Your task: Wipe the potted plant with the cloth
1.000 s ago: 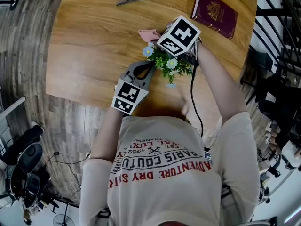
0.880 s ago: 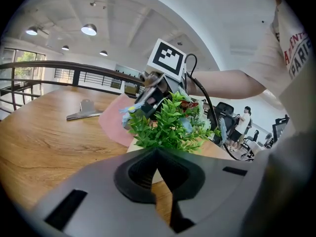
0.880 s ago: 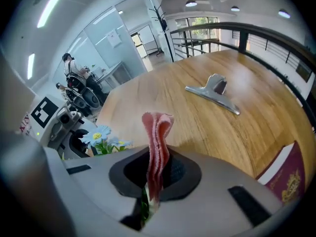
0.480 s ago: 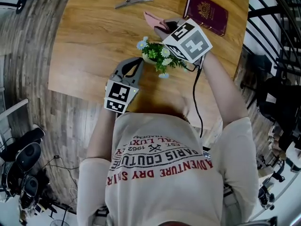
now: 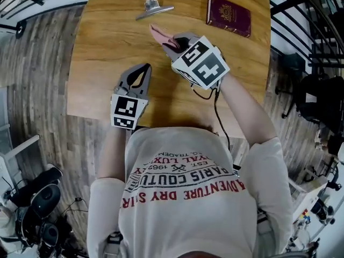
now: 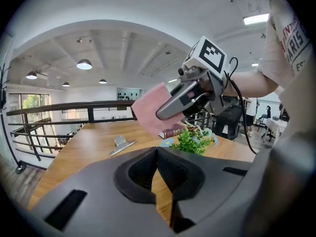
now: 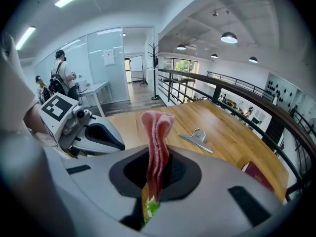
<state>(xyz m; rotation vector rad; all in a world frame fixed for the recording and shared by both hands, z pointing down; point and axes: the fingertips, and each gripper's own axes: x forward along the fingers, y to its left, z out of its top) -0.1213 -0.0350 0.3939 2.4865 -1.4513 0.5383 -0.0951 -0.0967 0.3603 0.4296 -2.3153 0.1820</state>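
A light brown wooden bench (image 5: 107,36) with visible grain stands on a grey plank floor (image 5: 43,90). At its far edge lies a silver metal clip (image 5: 154,7). Well to that clip's right lies a dark red booklet with a gold emblem (image 5: 229,16). A small green potted plant with pale blue flowers (image 6: 194,140) stands near the booklet, its pot hidden.

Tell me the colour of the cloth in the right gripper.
Pink. The cloth shows best in the right gripper view.
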